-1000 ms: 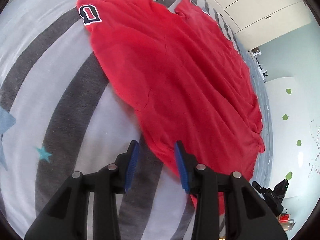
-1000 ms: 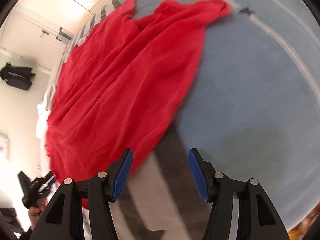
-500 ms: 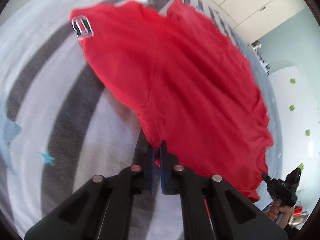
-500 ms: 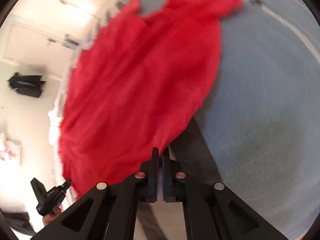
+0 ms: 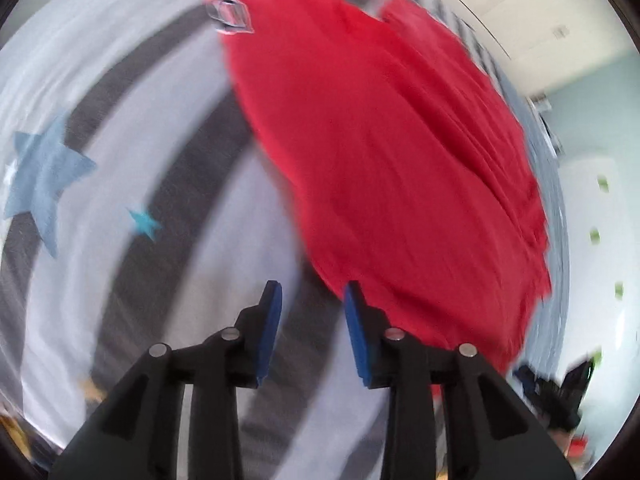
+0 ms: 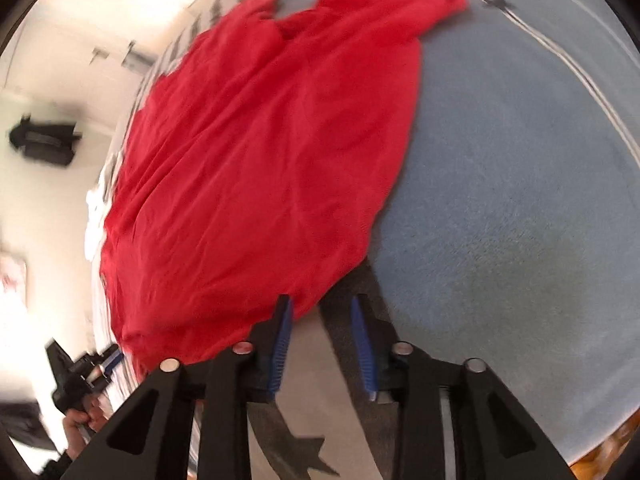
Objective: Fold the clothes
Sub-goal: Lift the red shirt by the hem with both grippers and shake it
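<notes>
My left tongs and right tongs have just been opening and stand narrowly apart, nothing between them, at the near hem of the red shirt. Shirt lies spread flat on the striped bed, sleeve patch at its far end.

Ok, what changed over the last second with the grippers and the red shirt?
Both hand-held grippers, left and right, pinched shut at the red shirt's near hem, then reopened; nothing sits between the jaws now. The shirt stays spread flat on the striped bedcover.
</notes>
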Tool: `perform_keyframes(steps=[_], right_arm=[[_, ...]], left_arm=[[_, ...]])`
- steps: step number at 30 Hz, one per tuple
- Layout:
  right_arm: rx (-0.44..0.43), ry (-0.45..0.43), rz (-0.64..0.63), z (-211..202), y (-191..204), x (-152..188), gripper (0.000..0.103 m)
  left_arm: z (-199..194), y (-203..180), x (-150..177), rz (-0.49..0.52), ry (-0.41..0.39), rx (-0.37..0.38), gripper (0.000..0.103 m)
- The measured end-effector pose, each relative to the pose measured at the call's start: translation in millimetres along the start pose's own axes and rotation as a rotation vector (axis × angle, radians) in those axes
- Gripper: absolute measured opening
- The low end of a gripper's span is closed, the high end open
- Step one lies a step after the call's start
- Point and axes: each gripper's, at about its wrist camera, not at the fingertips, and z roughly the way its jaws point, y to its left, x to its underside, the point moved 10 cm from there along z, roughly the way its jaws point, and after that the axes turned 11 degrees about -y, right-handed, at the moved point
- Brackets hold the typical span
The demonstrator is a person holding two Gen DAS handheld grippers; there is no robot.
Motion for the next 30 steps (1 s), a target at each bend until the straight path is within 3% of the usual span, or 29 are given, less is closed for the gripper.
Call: perform_keyframes(steps=[4,7,13,14,15,17,19,21,23,27,30], right_arm=[[-0.104,0.082,-0.001,6,33,25,0.029],[-0.172,0.114,0.046,15,52,37,0.036],[-0.191,0.173,0.063,41,71,58,0.037],[-0.196,0.185,0.063,43,71,62,0.036],[-0.2,0.196,0.062,46,71,66,0.027],[-0.217,0.183,0.035,46,76,66,0.014],[-0.258,0.161,0.01,34,82,62,0.013],[-0.29,0.152,-0.013,21,83,61,0.013],[-0.269,0.164,-0.045,21,78,65,0.013],[-0.201,0.242,-0.046,44,58,83,0.013],[-0.183,0.242,-0.072,49,57,85,0.014]], left_arm=[[12,-35,25,0.028,0.076,0.089,0.029],[25,-53,32,-0.017,0.115,0.138,0.029],[23,-65,53,0.037,0.145,0.172,0.026],[13,-62,58,0.062,0.141,0.169,0.02],[6,-62,60,0.074,0.133,0.178,0.013],[-6,-65,59,0.081,0.118,0.207,0.011],[-19,-65,58,0.09,0.106,0.22,0.011],[-26,-61,61,0.115,0.111,0.21,0.009],[-20,-54,68,0.141,0.128,0.174,0.008],[-2,-18,83,0.062,0.198,0.097,0.007],[-7,-20,81,0.092,0.186,0.107,0.008]])
